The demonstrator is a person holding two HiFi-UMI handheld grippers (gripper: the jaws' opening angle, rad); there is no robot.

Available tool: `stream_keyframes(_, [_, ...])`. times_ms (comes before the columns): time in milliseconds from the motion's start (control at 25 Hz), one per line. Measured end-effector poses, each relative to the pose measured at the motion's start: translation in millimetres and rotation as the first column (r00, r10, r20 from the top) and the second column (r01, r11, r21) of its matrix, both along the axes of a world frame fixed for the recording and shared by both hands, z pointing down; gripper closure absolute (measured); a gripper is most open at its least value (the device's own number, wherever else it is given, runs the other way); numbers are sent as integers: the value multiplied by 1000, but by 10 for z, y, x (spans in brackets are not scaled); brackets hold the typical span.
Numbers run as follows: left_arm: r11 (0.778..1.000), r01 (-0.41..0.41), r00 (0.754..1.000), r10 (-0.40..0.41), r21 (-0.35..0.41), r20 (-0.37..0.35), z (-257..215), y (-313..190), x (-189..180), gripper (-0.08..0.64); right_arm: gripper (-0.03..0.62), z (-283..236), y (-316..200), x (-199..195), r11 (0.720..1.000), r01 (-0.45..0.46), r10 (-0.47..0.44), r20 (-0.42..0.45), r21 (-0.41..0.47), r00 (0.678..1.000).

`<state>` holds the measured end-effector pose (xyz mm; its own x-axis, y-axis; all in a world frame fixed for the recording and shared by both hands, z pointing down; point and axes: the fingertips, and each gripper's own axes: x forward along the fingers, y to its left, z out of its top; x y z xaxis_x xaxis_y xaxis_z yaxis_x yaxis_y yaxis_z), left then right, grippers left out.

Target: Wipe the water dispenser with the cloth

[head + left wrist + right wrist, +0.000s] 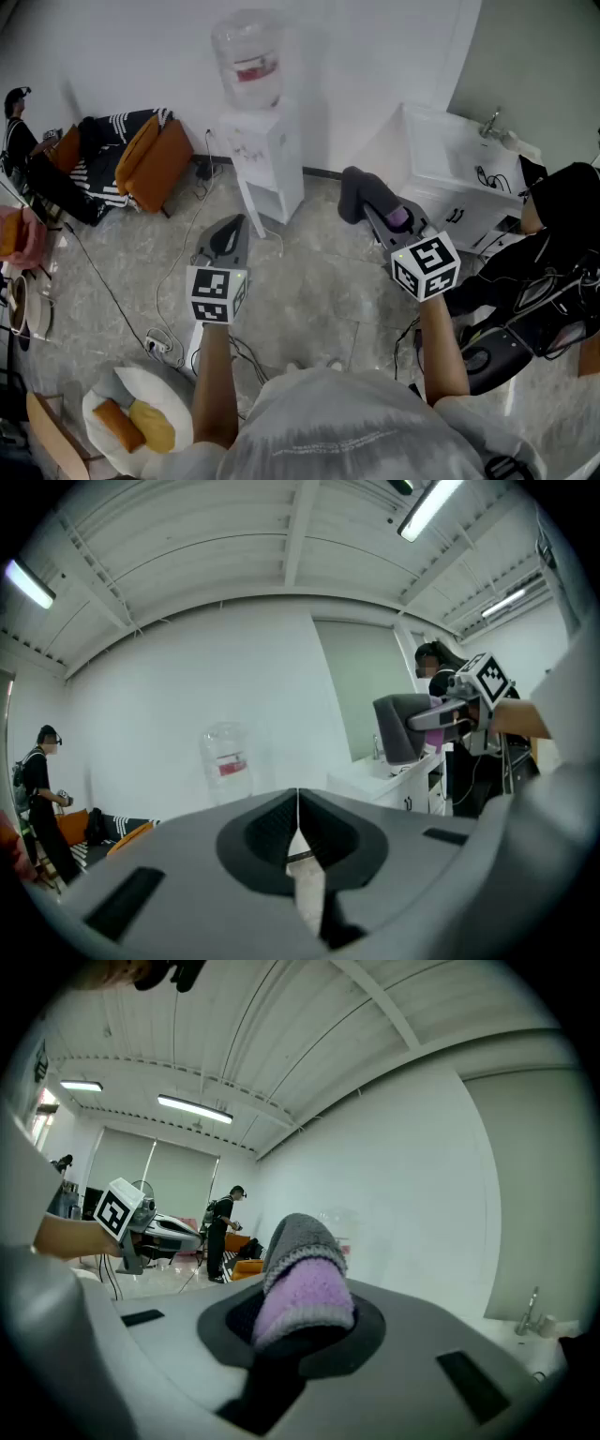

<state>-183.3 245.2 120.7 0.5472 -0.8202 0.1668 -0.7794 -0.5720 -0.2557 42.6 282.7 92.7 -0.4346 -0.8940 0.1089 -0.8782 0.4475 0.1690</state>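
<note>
The white water dispenser [266, 161] stands against the far wall with a clear bottle [249, 64] on top; the bottle [225, 761] also shows ahead in the left gripper view. My right gripper [375, 208] is shut on a folded grey and purple cloth [364, 192], held in the air right of the dispenser and apart from it. That cloth [300, 1279] sticks up between the jaws in the right gripper view. My left gripper [228, 234] is shut with nothing in it, just in front of the dispenser's base.
A white sink cabinet [452, 178] stands at the right. An orange chair with striped fabric [141, 155] sits left of the dispenser. Cables [159, 309] run over the marble floor. A person [19, 141] stands at far left; another [553, 234] is at the right.
</note>
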Motion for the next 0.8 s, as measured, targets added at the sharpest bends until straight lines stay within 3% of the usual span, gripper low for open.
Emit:
stream_keyframes(240, [1000, 16, 1000, -16, -3, 3, 19, -7, 116, 543, 523, 3, -14, 160, 1000, 10, -10, -2, 5, 1000])
stream_keyframes(800, [997, 74, 997, -74, -17, 18, 199, -96, 449, 543, 523, 170, -238, 541, 994, 107, -104, 89, -33, 991])
